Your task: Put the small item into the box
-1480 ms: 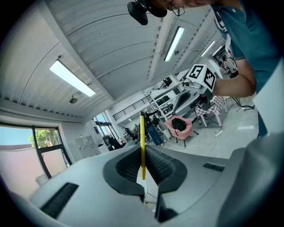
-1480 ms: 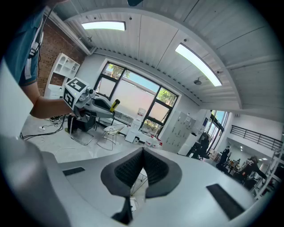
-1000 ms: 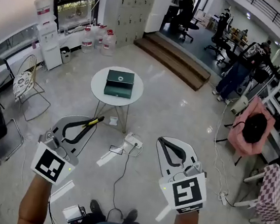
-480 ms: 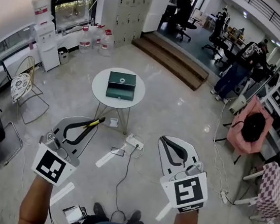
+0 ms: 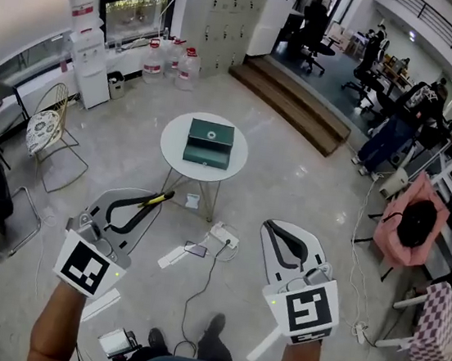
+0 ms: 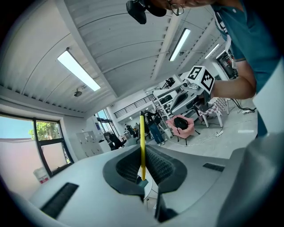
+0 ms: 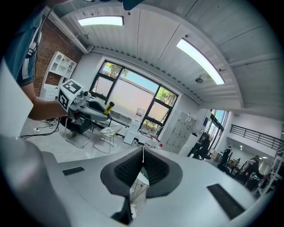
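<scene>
Yellow stick (image 6: pixel 142 137) pinched in left tongs (image 5: pixel 151 200), right tongs (image 7: pixel 142 154) closed

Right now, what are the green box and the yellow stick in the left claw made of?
Green box: matte card or leatherette by its look, dull dark green, no glare; cannot tell which. Yellow stick: probably plastic, smooth, even colour, thin and straight, clamped in the left claw.
</scene>
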Demonstrator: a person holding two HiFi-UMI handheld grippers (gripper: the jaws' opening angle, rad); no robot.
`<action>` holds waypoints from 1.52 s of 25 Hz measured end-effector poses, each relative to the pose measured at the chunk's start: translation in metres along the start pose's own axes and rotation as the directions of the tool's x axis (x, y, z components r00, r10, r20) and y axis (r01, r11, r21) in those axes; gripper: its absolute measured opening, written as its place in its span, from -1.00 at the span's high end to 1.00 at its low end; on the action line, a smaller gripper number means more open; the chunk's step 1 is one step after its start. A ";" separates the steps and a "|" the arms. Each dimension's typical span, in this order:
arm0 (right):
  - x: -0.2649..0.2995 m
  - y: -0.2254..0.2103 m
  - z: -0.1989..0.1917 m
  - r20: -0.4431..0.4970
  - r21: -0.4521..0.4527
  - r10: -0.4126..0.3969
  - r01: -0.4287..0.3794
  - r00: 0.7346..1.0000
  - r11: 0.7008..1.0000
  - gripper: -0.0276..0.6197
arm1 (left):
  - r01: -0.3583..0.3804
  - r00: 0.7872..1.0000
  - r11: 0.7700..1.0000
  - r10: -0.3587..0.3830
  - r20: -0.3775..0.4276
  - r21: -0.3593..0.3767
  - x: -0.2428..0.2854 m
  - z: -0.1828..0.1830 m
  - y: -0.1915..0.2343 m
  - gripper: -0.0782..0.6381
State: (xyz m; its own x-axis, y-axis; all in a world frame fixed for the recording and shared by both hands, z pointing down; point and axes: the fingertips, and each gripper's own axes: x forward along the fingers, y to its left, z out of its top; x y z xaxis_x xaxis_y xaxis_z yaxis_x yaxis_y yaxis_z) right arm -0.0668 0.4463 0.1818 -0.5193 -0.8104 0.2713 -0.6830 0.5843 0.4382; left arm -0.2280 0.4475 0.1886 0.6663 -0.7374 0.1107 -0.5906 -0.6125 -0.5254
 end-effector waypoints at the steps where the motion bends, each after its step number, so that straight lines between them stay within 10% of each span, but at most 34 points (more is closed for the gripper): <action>1: 0.007 -0.007 -0.004 0.009 -0.002 0.008 -0.008 1.000 1.000 0.80 | -0.006 1.000 1.000 0.006 -0.014 0.003 0.008 -0.003 0.001 0.68; 24: 0.084 -0.228 -0.107 0.106 0.016 0.196 -0.199 0.975 0.980 0.80 | -0.126 0.973 0.992 0.130 -0.189 0.033 0.238 0.028 -0.012 0.68; 38: 0.108 -0.313 -0.165 0.036 0.057 0.117 -0.119 0.992 0.991 0.80 | -0.013 0.992 1.000 0.014 -0.127 0.013 0.362 0.025 -0.009 0.68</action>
State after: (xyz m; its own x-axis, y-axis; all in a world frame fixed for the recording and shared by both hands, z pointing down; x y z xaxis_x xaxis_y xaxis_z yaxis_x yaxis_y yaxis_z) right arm 0.1759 0.1689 0.2150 -0.6136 -0.7345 0.2898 -0.6446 0.6780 0.3534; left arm 0.0300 0.1934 0.2123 0.5948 -0.7761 0.2094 -0.5932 -0.5996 -0.5372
